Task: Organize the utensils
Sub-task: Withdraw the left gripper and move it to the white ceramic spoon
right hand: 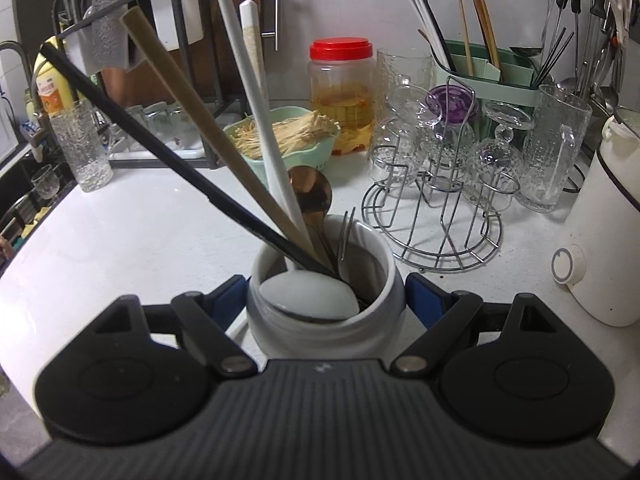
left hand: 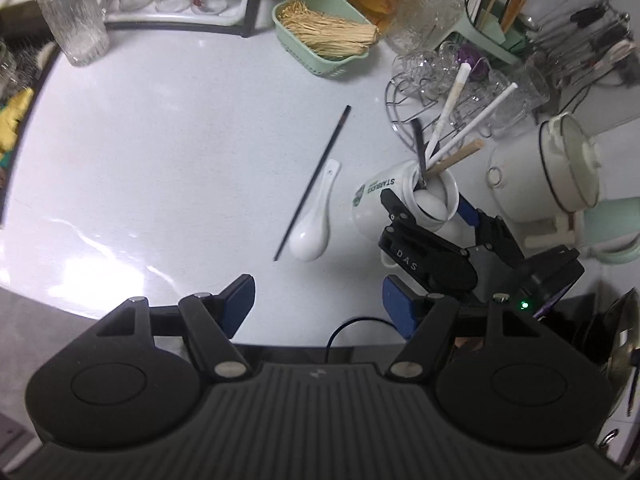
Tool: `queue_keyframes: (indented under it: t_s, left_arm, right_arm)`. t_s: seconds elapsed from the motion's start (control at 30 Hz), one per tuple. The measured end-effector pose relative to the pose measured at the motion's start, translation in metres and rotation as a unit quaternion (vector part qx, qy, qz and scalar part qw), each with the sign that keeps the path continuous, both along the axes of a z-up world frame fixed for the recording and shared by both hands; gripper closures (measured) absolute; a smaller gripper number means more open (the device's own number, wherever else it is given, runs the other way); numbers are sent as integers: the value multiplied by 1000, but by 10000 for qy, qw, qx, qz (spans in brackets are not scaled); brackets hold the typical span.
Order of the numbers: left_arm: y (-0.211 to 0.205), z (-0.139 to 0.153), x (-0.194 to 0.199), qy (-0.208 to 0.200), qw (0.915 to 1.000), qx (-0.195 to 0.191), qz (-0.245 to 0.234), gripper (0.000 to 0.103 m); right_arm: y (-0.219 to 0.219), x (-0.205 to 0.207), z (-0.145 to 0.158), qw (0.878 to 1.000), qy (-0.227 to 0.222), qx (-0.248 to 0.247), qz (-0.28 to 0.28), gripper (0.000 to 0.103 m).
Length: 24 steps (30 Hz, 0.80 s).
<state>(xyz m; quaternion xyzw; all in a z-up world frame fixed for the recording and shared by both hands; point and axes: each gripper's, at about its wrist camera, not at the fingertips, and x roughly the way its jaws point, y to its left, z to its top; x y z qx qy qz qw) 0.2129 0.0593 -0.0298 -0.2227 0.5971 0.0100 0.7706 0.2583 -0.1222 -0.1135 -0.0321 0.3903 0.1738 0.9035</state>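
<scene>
Steadying the mug between our right fingers, we are keeping it upright on the tabletop while our left gripper, fingers released, is hovering near the loose spoon and chopstick.

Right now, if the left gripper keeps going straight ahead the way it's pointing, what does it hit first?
Probably the white spoon and the black chopstick beside it on the counter. The left gripper is open and empty; depth is uncertain.

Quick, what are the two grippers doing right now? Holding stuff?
Left gripper: open, holding nothing, above the counter.
Right gripper: around the white mug of utensils; whether it's squeezing tight can't be told.
</scene>
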Motion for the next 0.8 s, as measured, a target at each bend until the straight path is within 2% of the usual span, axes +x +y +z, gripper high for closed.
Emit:
queue_keyframes:
  t_s: [0.1,0.33,0.47,0.57,0.7,0.8]
  left_arm:
    - [1,-25,0,-190,9998,-7,83,29]
    - [-6,-79,10,-635,9978,95,-178,29]
    - [-10,-103,4,-1025,9940,23,-388,30]
    - [-20,-119,2,-1238,9905,217,-562,32]
    - [-37,-138,12,-1436,9868,164,-734,32]
    - [-50,-147,22,-1600,9826,493,-803,32]
  right_arm:
    - [-3,1,1,10000,39,-4,-10,15]
    - [-7,0,2,9999,64,-17,84,15]
    - [-4,1,3,9999,127,-63,18,15]
    - [-3,0,2,9999,98,-66,-53,15]
    - [-4,-2,1,10000,33,-24,-49,15]
    - [-5,-3,0,10000,-20,-16,-14,15]
